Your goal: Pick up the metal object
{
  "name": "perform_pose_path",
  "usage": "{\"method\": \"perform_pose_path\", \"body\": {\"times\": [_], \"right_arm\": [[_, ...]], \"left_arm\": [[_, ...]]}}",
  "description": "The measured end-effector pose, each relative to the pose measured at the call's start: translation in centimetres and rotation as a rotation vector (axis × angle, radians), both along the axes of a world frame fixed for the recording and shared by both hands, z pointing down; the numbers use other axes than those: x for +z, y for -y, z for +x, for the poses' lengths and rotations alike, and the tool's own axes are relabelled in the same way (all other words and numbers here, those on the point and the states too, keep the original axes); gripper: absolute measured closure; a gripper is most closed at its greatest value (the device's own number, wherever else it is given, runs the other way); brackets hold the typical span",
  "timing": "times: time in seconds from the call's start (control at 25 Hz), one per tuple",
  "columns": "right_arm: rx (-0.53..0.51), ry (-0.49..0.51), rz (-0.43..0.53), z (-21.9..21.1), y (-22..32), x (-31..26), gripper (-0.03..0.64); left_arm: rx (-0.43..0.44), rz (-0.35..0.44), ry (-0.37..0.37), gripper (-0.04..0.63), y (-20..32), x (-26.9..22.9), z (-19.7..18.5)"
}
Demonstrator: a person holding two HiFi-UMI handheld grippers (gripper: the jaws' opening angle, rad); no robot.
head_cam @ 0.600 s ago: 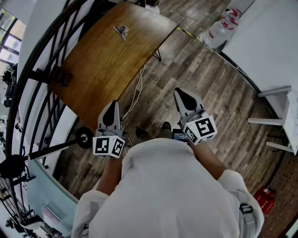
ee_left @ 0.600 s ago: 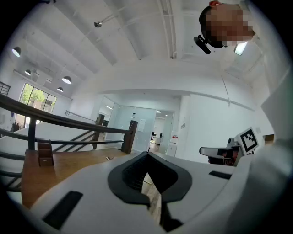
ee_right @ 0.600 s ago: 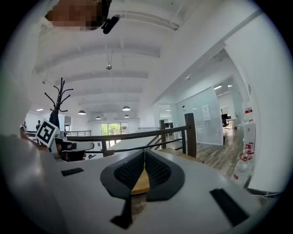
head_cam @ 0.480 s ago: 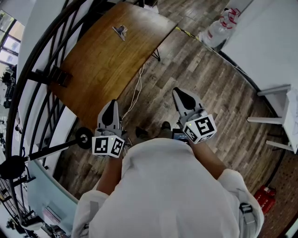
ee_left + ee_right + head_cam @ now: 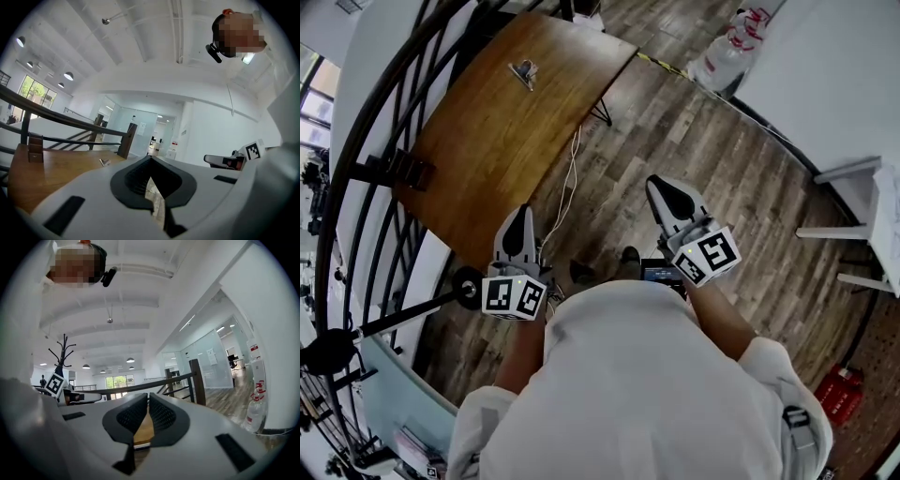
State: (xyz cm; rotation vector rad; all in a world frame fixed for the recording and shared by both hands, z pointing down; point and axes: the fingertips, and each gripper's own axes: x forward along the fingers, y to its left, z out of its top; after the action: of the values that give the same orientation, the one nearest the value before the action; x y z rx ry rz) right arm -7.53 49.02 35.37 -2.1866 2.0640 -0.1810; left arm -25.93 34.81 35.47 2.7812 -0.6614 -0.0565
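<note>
1. Two grippers, both idle: left gripper has its jaws closed tip to tip with nothing between them. Right gripper is the same, pads together and empty
2. Both are held low in front of the person's torso, pointing toward 12 o'clock, over the plank floor and not over the table
3. Metal object lies on the wooden table near its far end, about 11 o'clock from the left gripper and well apart from both
4. In the left gripper view the metal object shows as a small pale piece at 10 o'clock from the jaw tips
5. Handling, my read: small, light and stiff, so it won't deform. Smooth metal is likely slippery on the pads and may skate on the wood if nudged
6. Grip point: it's too small to make out the shape. I'd take it across the narrowest rigid section, jaws square and low to the tabletop
7. Next move needs a close approach, with the jaws opened before descent
</note>
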Motion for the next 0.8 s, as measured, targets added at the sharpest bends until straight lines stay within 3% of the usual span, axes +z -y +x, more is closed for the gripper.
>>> {"method": "perform_pose_path", "body": {"times": [0.48,0.68,0.8], "right_arm": [[-0.142,0.049,0.043,4.1,-3.6,0.2,0.591],[-0.13,0.073,0.031,6.2,-5.6,1.9,0.591],[-0.114,0.097,0.02,7.1,-6.2,2.9,0.591]], "left_arm": [[0.105,0.05,0.037,0.588,-5.3,-1.3,7.2],[0.11,0.074,0.088,0.588,-7.3,0.1,9.0],[0.123,0.058,0.082,0.588,-7.5,0.4,9.3]]}}
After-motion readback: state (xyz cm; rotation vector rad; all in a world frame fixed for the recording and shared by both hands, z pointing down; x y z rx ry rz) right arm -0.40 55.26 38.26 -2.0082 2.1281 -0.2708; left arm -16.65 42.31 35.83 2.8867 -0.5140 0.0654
